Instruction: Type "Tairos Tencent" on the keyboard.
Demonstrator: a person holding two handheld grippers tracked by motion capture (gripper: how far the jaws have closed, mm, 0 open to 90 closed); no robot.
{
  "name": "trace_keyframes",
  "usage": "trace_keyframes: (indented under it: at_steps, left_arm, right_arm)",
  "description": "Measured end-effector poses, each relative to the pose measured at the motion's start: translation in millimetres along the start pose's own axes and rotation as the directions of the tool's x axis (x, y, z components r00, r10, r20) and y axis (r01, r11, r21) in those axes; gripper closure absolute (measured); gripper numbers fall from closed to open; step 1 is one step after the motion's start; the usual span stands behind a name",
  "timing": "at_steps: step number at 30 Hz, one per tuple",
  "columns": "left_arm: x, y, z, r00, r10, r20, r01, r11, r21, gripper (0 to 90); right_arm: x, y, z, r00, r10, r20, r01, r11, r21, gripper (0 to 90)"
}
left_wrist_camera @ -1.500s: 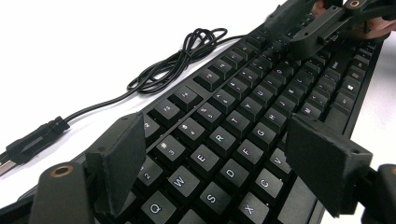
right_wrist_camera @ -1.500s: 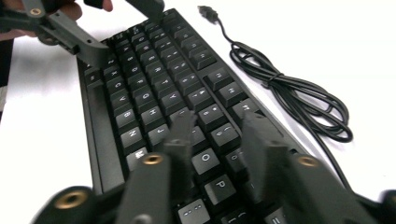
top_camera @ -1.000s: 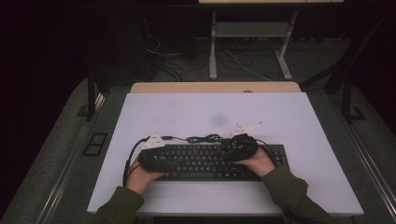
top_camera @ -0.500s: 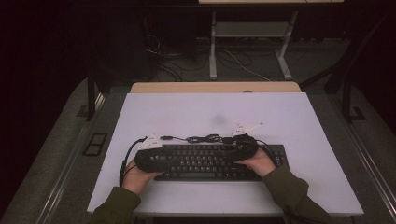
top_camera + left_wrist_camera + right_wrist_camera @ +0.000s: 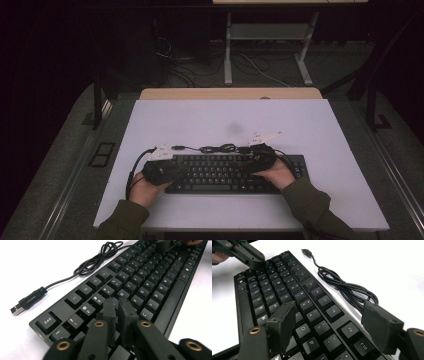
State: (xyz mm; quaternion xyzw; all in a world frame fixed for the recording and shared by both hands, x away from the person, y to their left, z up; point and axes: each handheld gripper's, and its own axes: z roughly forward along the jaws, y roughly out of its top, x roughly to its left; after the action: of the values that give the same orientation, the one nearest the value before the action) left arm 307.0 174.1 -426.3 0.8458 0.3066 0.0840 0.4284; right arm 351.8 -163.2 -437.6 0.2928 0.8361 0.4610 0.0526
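Note:
A black keyboard (image 5: 225,172) lies on the white table (image 5: 200,120), its cable (image 5: 215,148) coiled behind it. My left gripper (image 5: 174,170) hovers low over the keyboard's left end. In the left gripper view its jaws (image 5: 117,302) have just been closing and now stand shut with nothing between them, above the number and letter keys (image 5: 140,280). My right gripper (image 5: 248,162) hangs over the right end. Its jaws (image 5: 329,308) have widened a little and stand open over the keys (image 5: 312,315), gripping nothing. The left gripper (image 5: 254,260) shows far off in the right gripper view.
The cable (image 5: 95,262) ends in a loose USB plug (image 5: 25,302) on the table behind the keyboard's left end. A wooden tabletop edge (image 5: 230,93) borders the far side. Beyond it stand metal desk legs (image 5: 228,55) and floor cables.

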Motion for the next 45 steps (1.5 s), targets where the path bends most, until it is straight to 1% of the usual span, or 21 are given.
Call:
trace_keyframes:
  at_steps: [2,11,14,15,20,21,25,33,37,45]
  left_arm:
    - [0.2,-0.2,0.1,1.0000,0.000,0.002,0.000,1.0000,0.004,89.1]
    - [-0.7,-0.7,3.9,0.9999,0.002,0.011,-0.003,0.9997,0.025,89.2]
    - [-1.3,-0.9,6.2,0.9997,-0.007,0.025,0.007,0.9998,0.021,89.2]
    - [-1.0,-1.0,6.9,0.9995,-0.001,0.030,0.000,0.9997,0.025,89.2]
    - [-2.4,-0.6,9.9,0.9993,-0.004,0.037,0.003,0.9995,0.031,89.3]
    - [-2.3,-0.6,10.5,0.9992,0.002,0.039,-0.003,0.9994,0.034,89.3]
    - [-2.9,-0.8,12.1,0.9993,0.003,0.038,-0.004,0.9991,0.041,89.3]
    - [-2.8,-1.3,13.1,0.9993,0.002,0.036,-0.004,0.9992,0.039,89.3]
    - [-2.8,-2.1,14.7,0.9993,0.006,0.038,-0.008,0.9987,0.050,89.3]
    - [-2.9,-1.7,14.8,0.9992,0.008,0.038,-0.009,0.9987,0.050,89.3]
  right_arm:
    - [0.0,0.0,0.1,1.0000,0.000,0.001,0.000,1.000,-0.001,27.3]
    - [-0.2,0.0,0.0,1.0000,-0.001,0.004,0.001,1.000,0.001,27.2]
    - [-0.1,0.0,0.2,1.0000,-0.002,0.003,0.002,1.000,0.000,27.2]
    - [-0.1,0.0,0.2,1.0000,-0.002,0.003,0.002,1.000,0.001,27.2]
    - [0.0,0.1,0.2,1.0000,-0.001,0.005,0.001,1.000,0.000,27.2]
    - [0.0,0.1,0.2,1.0000,-0.001,0.005,0.001,1.000,0.000,27.3]
    - [0.1,0.3,-0.1,1.0000,-0.001,0.006,0.001,1.000,-0.002,27.2]
    - [0.3,0.5,-0.3,1.0000,0.000,0.007,0.000,1.000,-0.001,27.3]
    - [0.5,0.4,-0.2,1.0000,0.000,0.007,0.000,1.000,-0.001,27.3]
    - [0.6,0.5,-0.2,1.0000,0.001,0.006,-0.001,1.000,-0.002,27.3]
